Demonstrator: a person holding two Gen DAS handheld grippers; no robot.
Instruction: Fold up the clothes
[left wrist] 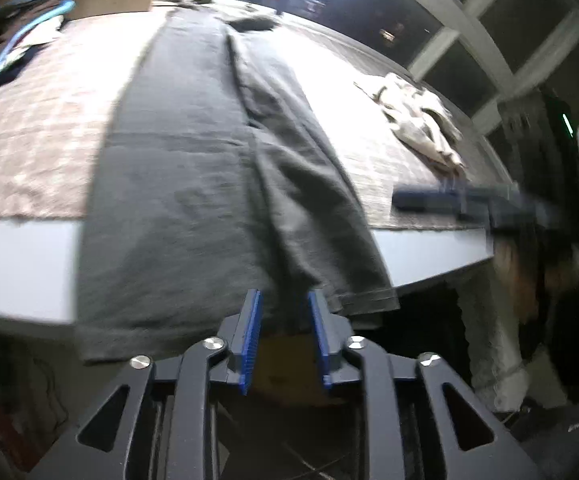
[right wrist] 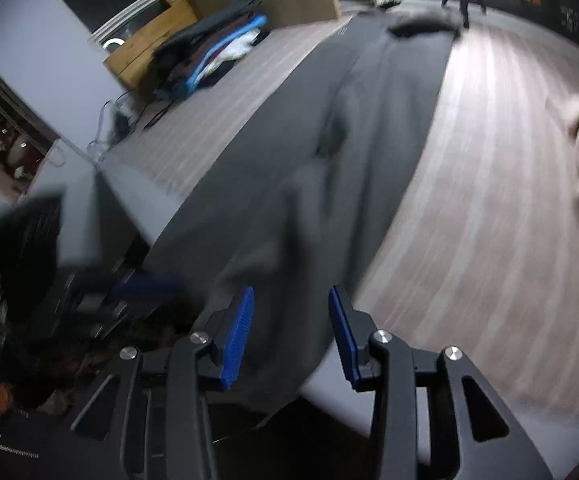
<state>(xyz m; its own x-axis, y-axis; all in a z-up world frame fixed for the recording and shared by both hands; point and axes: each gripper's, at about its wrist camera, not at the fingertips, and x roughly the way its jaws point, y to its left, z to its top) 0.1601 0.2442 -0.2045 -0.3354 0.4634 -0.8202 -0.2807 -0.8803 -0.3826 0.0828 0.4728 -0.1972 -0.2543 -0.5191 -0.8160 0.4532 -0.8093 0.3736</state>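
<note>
While both views are smeared by motion, the layout can be made out: a long dark grey garment point(left wrist: 193, 168) lies stretched down the middle of a desk point(left wrist: 21, 256) covered by a pale checked cloth, with its near end draped over the front edge and hanging free.

The left claw point(left wrist: 283, 312) sits just below that hanging end. Its blue pads are parted, with a ridge of the grey fabric lying between them, but they do not seem to press on it, so it reads as released. The right claw point(right wrist: 291, 320) hovers over the same garment nearer the desk edge, also spread and gripping nothing.

Further off, a crumpled cream garment point(left wrist: 421, 124) waits on the desk's right side, and a pile of dark and blue clothes point(left wrist: 13, 40) sits at the far left corner.

The risks, as a judgement: with neither claw holding it, the overhanging end could drag the garment off the desk. The raised lengthwise ridge could get pressed into the fold as a crease. A hurried pinch might catch only one layer, or snag the checked cloth underneath and shift everything.
</note>
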